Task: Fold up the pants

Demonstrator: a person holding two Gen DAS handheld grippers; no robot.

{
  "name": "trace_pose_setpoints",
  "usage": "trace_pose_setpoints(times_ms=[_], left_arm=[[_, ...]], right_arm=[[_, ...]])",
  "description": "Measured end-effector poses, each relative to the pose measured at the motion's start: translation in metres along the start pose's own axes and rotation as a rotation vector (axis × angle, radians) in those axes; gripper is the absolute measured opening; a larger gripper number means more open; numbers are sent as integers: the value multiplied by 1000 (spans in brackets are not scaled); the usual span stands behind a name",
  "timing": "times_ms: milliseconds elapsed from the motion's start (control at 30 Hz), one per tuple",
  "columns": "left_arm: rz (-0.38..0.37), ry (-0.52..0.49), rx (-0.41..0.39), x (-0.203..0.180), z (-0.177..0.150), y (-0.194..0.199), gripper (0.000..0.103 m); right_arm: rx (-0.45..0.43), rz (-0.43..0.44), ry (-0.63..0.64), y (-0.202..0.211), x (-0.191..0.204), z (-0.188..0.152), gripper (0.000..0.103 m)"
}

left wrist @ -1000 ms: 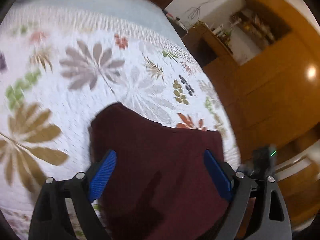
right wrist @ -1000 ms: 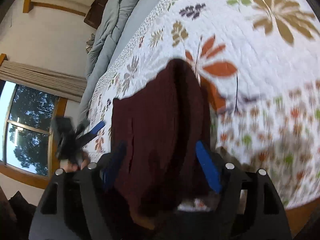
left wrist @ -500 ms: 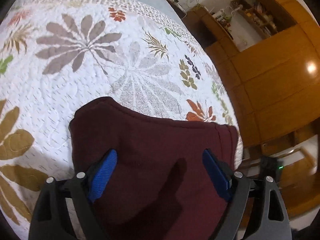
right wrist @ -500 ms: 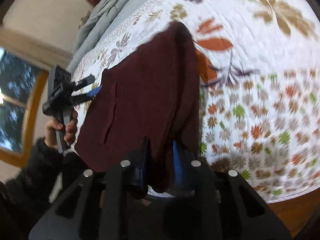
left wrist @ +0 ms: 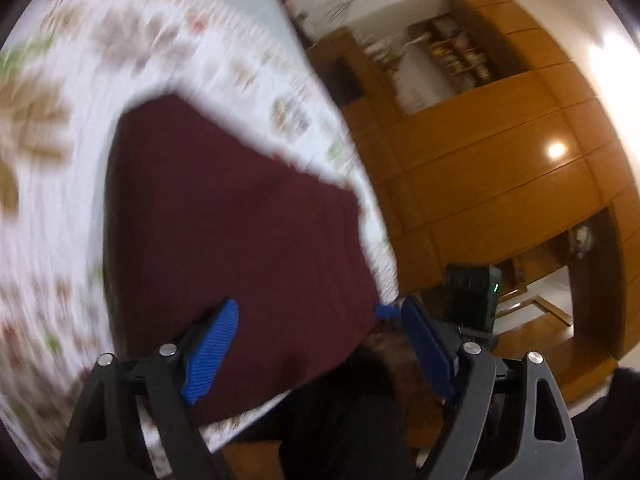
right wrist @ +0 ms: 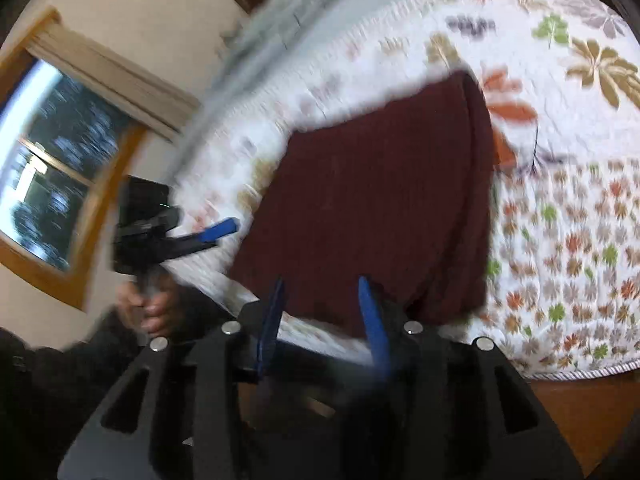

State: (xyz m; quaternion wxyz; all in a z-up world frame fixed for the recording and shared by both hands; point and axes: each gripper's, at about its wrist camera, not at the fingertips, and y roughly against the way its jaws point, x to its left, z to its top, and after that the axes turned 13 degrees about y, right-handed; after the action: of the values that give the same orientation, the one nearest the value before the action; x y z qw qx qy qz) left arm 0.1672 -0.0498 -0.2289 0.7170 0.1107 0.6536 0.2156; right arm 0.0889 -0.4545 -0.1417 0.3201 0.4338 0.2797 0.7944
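Folded maroon pants (left wrist: 224,216) (right wrist: 380,200) lie flat on a white floral quilt (left wrist: 60,240) near the bed's edge. My left gripper (left wrist: 320,340) hovers over their near edge. Its jaws stand wide and are closing, with cloth below the left pad (left wrist: 212,344) and nothing pinched. The right pad (left wrist: 428,344) hangs past the bed's edge. My right gripper (right wrist: 322,316) has its jaws narrow at the near edge of the pants, with maroon cloth between the pads. In the left wrist view the right gripper (left wrist: 386,311) touches the pants' near right corner. The right wrist view shows the left gripper (right wrist: 218,234), held by a hand (right wrist: 148,304).
A wooden wardrobe wall (left wrist: 500,160) and a shelf with small items (left wrist: 452,56) stand beyond the bed. A window (right wrist: 52,160) with a curtain is on the left, and a grey duvet (right wrist: 288,12) lies at the head. Wooden floor (right wrist: 580,408) shows below the quilt's hem.
My right jaws went from wide to narrow at the pants' near edge. The left gripper swung toward the bed's edge and its jaws narrowed slightly. Both views are now blurred.
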Motion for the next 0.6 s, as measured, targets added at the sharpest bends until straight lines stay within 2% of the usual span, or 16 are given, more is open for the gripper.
trace_pose_setpoints(times_ms=[33, 67, 133, 167, 200, 233, 267, 300, 367, 433, 567, 600], left_arm=[[1, 16, -2, 10, -4, -4, 83], [11, 26, 5, 19, -6, -10, 78], [-7, 44, 3, 22, -3, -7, 76], [-16, 47, 1, 20, -1, -4, 76], [-32, 46, -9, 16, 1, 1, 77], [-66, 37, -15, 11, 2, 5, 78], [-91, 29, -17, 8, 2, 8, 80], [-113, 22, -22, 4, 2, 9, 82], [-158, 12, -6, -3, 1, 7, 86], [-139, 6, 29, -4, -3, -3, 87], [-87, -3, 47, -1, -5, -17, 87], [-79, -11, 47, -2, -3, -21, 87]], right_arm=[[17, -6, -17, -5, -6, -3, 15], [38, 6, -66, -9, -18, -9, 2], [57, 18, -108, -10, -25, -14, 0], [63, 0, -80, -5, -18, -10, 3], [48, 13, -66, 0, -10, -4, 12], [22, 39, -64, 6, -7, 6, 19], [-19, 70, -59, 11, -2, 21, 30], [-52, 100, -55, 12, 0, 37, 34], [-75, 168, -70, -3, 0, 68, 35], [-56, 235, -80, -33, -3, 105, 36], [114, 302, -56, -116, 3, 160, 39], [136, 295, -55, -121, 0, 162, 38]])
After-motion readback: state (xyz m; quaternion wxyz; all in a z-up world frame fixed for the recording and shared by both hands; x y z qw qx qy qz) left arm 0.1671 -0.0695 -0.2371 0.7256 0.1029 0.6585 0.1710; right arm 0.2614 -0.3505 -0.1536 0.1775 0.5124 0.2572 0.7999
